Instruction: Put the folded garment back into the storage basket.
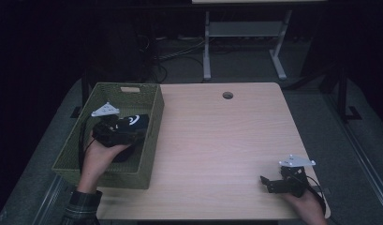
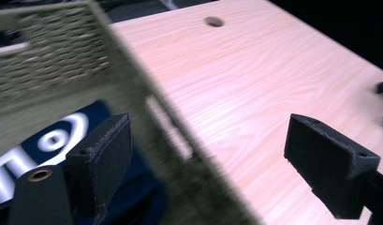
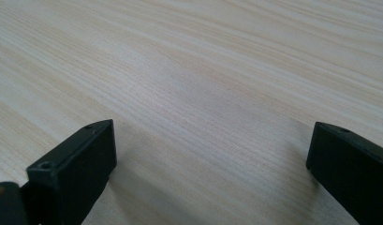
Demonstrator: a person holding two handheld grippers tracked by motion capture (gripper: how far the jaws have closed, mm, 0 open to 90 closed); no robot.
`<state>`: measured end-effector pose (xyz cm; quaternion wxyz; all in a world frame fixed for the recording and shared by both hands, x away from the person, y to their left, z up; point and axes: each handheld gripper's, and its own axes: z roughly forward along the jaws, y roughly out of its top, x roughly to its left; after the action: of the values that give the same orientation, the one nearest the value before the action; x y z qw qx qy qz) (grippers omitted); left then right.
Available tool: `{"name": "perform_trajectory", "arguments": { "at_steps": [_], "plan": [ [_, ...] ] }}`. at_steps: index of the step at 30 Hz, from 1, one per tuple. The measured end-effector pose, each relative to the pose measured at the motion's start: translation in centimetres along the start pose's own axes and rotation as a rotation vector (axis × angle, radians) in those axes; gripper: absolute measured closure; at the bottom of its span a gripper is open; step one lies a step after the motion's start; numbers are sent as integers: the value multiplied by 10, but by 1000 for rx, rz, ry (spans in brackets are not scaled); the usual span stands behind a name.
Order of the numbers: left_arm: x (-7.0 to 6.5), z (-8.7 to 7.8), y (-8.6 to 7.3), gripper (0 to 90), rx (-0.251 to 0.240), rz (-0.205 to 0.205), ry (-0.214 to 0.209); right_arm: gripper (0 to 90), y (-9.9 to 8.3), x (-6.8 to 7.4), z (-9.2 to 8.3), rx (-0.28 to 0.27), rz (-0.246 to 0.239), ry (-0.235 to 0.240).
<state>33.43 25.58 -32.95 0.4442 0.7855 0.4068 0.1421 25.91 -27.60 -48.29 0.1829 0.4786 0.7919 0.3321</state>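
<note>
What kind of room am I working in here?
Probably a lab or recording workspace: a light wood desk with a cable hole, loose cables on the floor, another white-framed bench behind, dark surroundings.

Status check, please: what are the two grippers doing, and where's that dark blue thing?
Left gripper open, above the green basket. Dark blue cloth lying inside the basket, not held. Right gripper open, over bare table. Nothing in the way.

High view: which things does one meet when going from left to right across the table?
Green woven basket with the left gripper over the dark blue cloth → round hole in the table → right gripper.
</note>
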Motion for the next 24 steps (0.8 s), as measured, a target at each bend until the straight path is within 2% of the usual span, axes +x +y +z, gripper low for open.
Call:
{"name": "perform_trajectory", "arguments": {
  "at_steps": [14,16,21,24],
  "plan": [
    [-57,39,6,150,-21,61,-119,14,0,0,0,0,0,1],
    [-64,45,5,150,-16,75,-128,14,0,0,0,0,0,1],
    [-81,60,1,150,-27,76,-150,13,0,0,0,0,1,2],
    [-91,69,-3,150,-15,88,-155,13,0,0,0,0,0,1]
  ]
}}
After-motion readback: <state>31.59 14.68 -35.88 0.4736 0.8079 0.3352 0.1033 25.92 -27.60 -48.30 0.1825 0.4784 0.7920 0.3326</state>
